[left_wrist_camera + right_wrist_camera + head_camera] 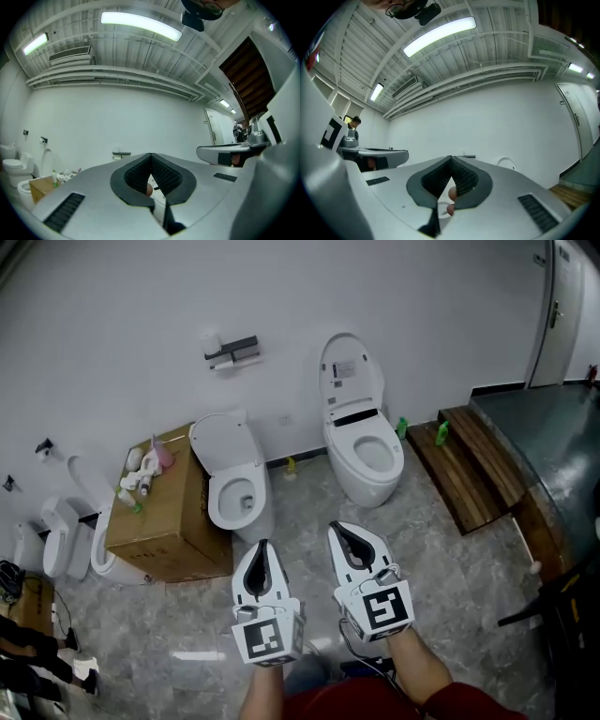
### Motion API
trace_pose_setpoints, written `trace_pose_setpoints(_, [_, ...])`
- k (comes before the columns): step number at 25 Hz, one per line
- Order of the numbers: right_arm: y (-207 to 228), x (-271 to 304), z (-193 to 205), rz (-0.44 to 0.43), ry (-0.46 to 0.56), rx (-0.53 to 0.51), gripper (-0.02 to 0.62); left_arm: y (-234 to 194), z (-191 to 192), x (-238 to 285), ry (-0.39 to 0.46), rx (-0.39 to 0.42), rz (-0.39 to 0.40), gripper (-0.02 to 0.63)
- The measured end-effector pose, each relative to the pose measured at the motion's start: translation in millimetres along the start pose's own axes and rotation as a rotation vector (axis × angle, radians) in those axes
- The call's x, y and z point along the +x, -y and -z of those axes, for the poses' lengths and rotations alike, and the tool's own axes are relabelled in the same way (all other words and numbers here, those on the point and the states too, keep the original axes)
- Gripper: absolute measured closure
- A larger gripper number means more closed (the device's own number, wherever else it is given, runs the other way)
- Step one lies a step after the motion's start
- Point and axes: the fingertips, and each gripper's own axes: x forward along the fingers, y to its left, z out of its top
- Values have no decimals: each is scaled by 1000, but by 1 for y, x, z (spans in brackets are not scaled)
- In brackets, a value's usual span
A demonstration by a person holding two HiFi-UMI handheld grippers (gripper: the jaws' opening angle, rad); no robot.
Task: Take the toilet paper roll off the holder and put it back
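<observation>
The toilet paper holder (232,350), a dark bar, is fixed high on the white wall, with a small white roll (223,362) just under it. The holder also shows far off in the left gripper view (121,153) and the right gripper view (468,156). My left gripper (263,543) and right gripper (335,526) are held side by side low in the head view, well short of the wall, above the marble floor. Both are shut with nothing between their tips: the left gripper (151,154) and the right gripper (451,158) each point toward the wall.
Two white toilets stand against the wall, one (230,486) below the holder and a larger one (361,442) to its right. A cardboard box (169,512) with several bottles sits to the left. A wooden step (469,470) and green bottles (441,433) lie to the right.
</observation>
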Motion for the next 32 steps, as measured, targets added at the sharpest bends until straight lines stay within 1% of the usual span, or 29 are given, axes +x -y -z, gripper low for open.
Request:
trace_pose_setpoints(3, [7, 18, 7, 0, -7, -11, 581, -7, 4, 21, -14, -15, -13, 595])
trace_pose_setpoints(6, [15, 39, 11, 14, -16, -17, 581, -14, 14, 44, -39, -41, 3, 595])
trace_pose_setpoints(9, [21, 67, 15, 14, -23, -37, 581, -28, 16, 74, 2, -62, 12, 595])
trace_pose_setpoints(12, [20, 107, 16, 12, -22, -44, 581, -56, 15, 106, 23, -62, 10, 595])
trace_pose_setpoints(14, [15, 138, 16, 4, -18, -41, 581, -78, 13, 128, 17, -76, 6, 595])
trace_pose_setpoints(16, [8, 169, 19, -3, -22, -37, 581, -101, 18, 149, 11, -95, 18, 595])
trace_pose_setpoints(20, [-1, 233, 26, 10, -21, -21, 581, -152, 18, 196, 1, -114, 6, 595])
trace_pose_setpoints(24, [-12, 284, 33, 2, -22, -11, 581, -193, 23, 229, -11, -100, 7, 595])
trace_pose_setpoints(27, [-19, 311, 36, -14, -23, -26, 581, -213, 30, 246, -12, -98, 9, 595])
trace_pose_setpoints(32, [-10, 352, 46, -31, -27, -11, 581, -229, 37, 283, -26, -84, 12, 595])
